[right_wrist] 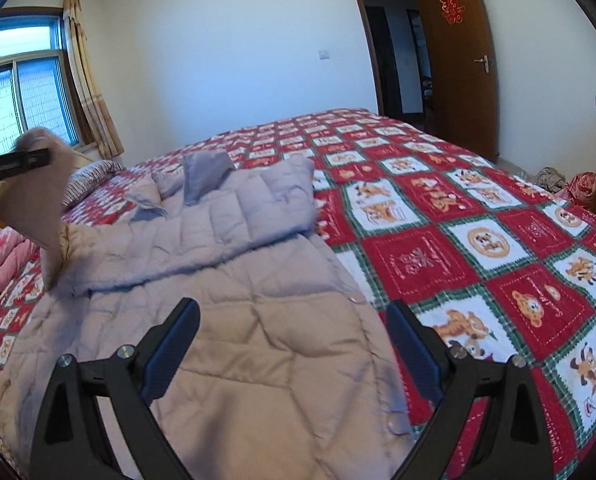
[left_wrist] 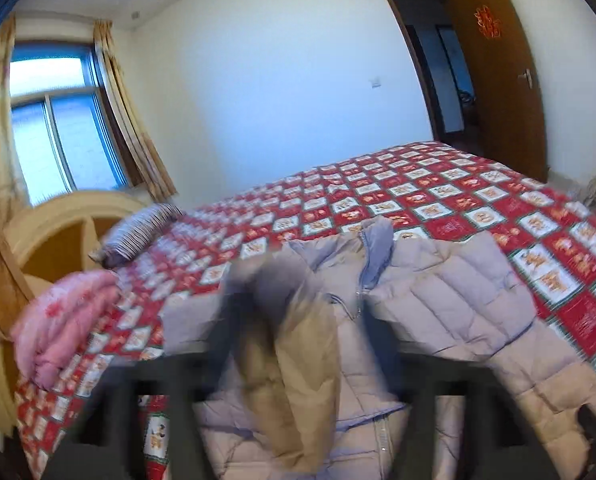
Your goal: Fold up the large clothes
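Between and ahead of the right tongs (right_wrist: 291,320) lay the padded coat (right_wrist: 233,280), spread across the quilt (right_wrist: 458,232) of the bed with its collar at the far end; these tongs hovered just above the lower part of the coat with their fingers spread wide and nothing between them. To their left, the left tongs (left_wrist: 298,328) held up a sleeve (right_wrist: 53,216) of the coat, lifted off the quilt, though blur hid how far their fingers were pressed together. Beyond the left tongs, a striped pillow (left_wrist: 141,232) and a pink blanket (left_wrist: 61,320) rested on the bed.
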